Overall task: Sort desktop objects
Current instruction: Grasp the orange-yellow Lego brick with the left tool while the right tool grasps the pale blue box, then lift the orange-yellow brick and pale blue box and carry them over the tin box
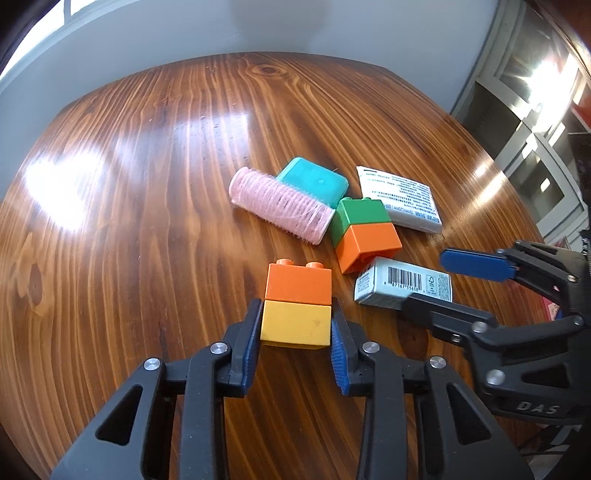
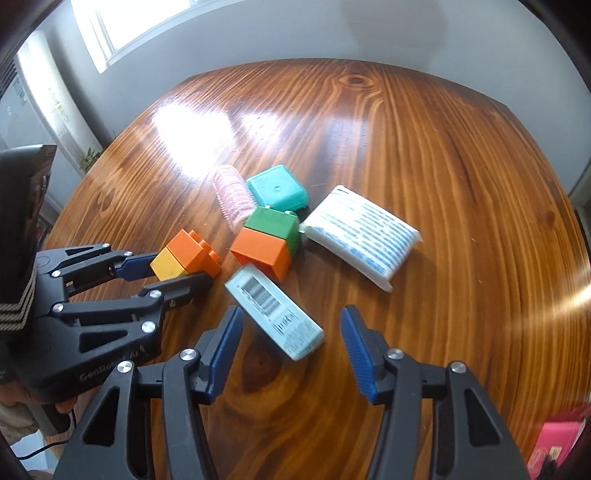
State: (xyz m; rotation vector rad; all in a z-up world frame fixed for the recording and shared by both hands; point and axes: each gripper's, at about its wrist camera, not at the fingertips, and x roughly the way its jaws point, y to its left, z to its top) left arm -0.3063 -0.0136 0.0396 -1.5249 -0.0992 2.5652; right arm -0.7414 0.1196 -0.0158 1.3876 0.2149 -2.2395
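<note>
Left wrist: my left gripper (image 1: 295, 332) pinches the yellow half of the orange-and-yellow plastic brick stack (image 1: 297, 306) on the glossy wooden table (image 1: 147, 221); bare wood left and far.

Right wrist: my right gripper (image 2: 291, 332) gapes around the pale blue barcoded carton (image 2: 273, 312), pads clear; open wood right.

Daylight from the window (image 2: 122, 29) glares on the table (image 1: 110, 221); edges warp, blur.
</note>
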